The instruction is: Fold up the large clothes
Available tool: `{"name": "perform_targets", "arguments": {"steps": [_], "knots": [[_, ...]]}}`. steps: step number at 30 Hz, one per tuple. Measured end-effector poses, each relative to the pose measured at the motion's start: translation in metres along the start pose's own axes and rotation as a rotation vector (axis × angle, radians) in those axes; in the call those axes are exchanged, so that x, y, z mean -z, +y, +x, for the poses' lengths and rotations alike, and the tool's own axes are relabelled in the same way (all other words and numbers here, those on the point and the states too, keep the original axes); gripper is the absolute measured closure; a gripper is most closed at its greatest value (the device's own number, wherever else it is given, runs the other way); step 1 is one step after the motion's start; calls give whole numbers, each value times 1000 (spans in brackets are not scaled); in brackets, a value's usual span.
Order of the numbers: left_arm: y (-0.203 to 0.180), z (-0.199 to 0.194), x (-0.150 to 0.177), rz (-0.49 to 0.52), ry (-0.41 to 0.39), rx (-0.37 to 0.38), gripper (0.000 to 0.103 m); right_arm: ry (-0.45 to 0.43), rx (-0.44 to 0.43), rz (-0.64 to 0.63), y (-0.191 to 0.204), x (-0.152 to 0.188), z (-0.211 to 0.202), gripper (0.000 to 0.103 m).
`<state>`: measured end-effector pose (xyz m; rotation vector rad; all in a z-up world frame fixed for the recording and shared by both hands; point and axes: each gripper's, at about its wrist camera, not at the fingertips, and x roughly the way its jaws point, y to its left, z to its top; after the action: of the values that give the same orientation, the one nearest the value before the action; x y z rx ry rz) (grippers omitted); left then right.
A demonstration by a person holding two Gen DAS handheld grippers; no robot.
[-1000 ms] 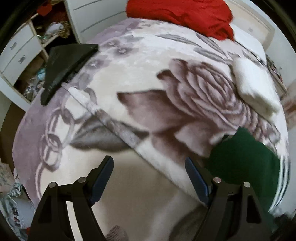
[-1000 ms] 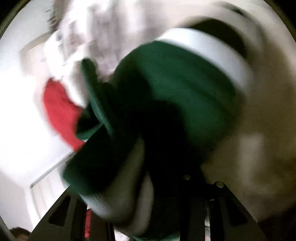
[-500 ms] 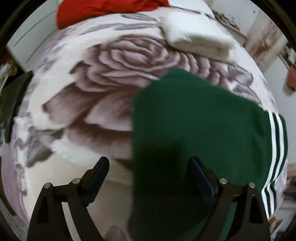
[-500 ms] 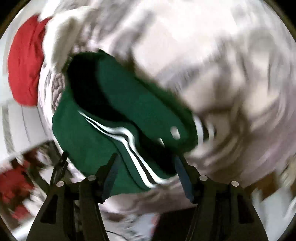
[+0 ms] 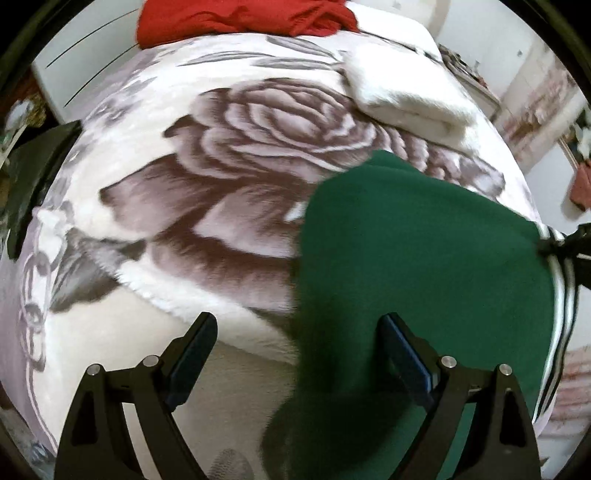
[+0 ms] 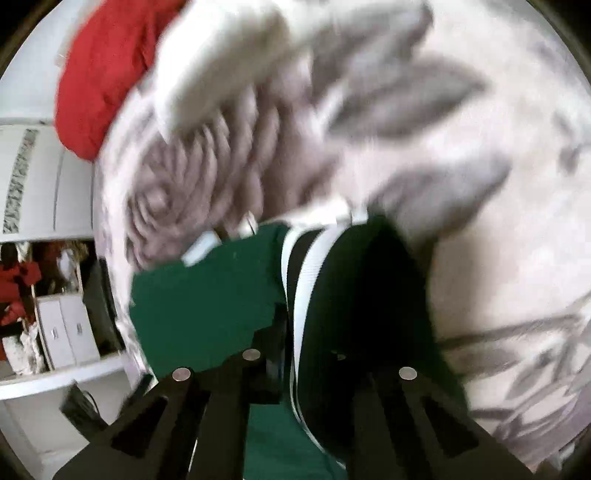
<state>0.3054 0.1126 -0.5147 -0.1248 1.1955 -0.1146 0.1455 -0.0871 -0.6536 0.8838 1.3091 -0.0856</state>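
A dark green garment [image 5: 424, 258] with white stripes [image 5: 561, 314] lies spread on the right half of the bed. My left gripper [image 5: 297, 325] hangs open just over its near left edge, the left finger above bare blanket and the right finger above green cloth, with nothing pinched. At the far right of the left wrist view my right gripper [image 5: 550, 247] clamps the striped edge. In the blurred right wrist view the right gripper [image 6: 291, 343] is shut on the green garment [image 6: 207, 295] at its white stripes [image 6: 310, 273], and cloth drapes over the right finger.
A rose-patterned blanket [image 5: 240, 147] covers the bed. A red garment [image 5: 240, 16] lies at the far end and a folded white cloth [image 5: 402, 92] at the back right. A dark flat object [image 5: 33, 173] sits off the left edge. White drawers [image 6: 66, 332] stand beside the bed.
The right gripper, open over the green garment half a second ago, has shut on its striped edge and swung round. The left gripper drifted rightward over the garment's near edge and stayed open.
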Motion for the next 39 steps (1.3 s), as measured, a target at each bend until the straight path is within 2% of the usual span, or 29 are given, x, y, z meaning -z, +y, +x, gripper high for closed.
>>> {"name": "perform_targets", "arguments": {"steps": [1,3,4,6,8,9,10,11,12,13,14,17,21,24,25,26,29,30,31,35,38,39], "knots": [[3,1,0,-13,-2,15,12,-50,4,7,-1,-7,-14,101],[3,5,-1,-20,8,26,12,-30,0,34,-11,-20,-15,101],[1,8,-2,-12,16,13,12,-17,38,41,-15,-24,-7,101],[-2,10,-2,18,37,-12,12,59,64,-1,-20,-24,11,100],[0,3,-1,28,31,-18,12,161,26,16,-25,-21,24,94],[2,-1,1,30,22,-25,12,169,0,26,-28,-17,22,93],[4,-5,2,31,14,-33,12,163,-19,26,-31,-11,12,86],[6,-10,3,30,1,-48,12,155,-23,21,-36,-3,0,73],[9,-15,5,27,-10,-68,12,151,-22,16,-44,12,-13,66],[11,-19,7,23,-19,-91,12,155,-18,18,-51,23,-20,54],[14,-22,9,17,-26,-115,12,163,-7,23,-58,35,-27,52],[21,-29,17,-6,-38,-177,12,220,6,85,-88,82,-38,52],[26,-26,28,-31,-3,-209,12,284,-45,201,-119,125,-12,51],[20,-19,32,-13,32,-212,12,329,-78,248,-125,142,10,51],[17,-19,34,0,34,-217,12,297,-74,233,-123,143,11,55],[11,-18,34,28,33,-225,12,270,-67,210,-118,144,10,73],[-1,-20,33,77,19,-226,12,192,-39,214,-113,145,-13,91],[-7,-19,32,87,17,-215,12,155,-43,231,-112,147,-30,92],[-11,-18,30,92,17,-210,12,127,-35,237,-112,149,-42,101],[-36,-3,28,138,15,-199,11,22,-7,280,-125,160,-94,101],[-49,10,29,178,7,-209,11,31,39,314,-137,160,-84,101],[-51,14,29,197,9,-217,11,63,51,318,-142,159,-70,101]]}}
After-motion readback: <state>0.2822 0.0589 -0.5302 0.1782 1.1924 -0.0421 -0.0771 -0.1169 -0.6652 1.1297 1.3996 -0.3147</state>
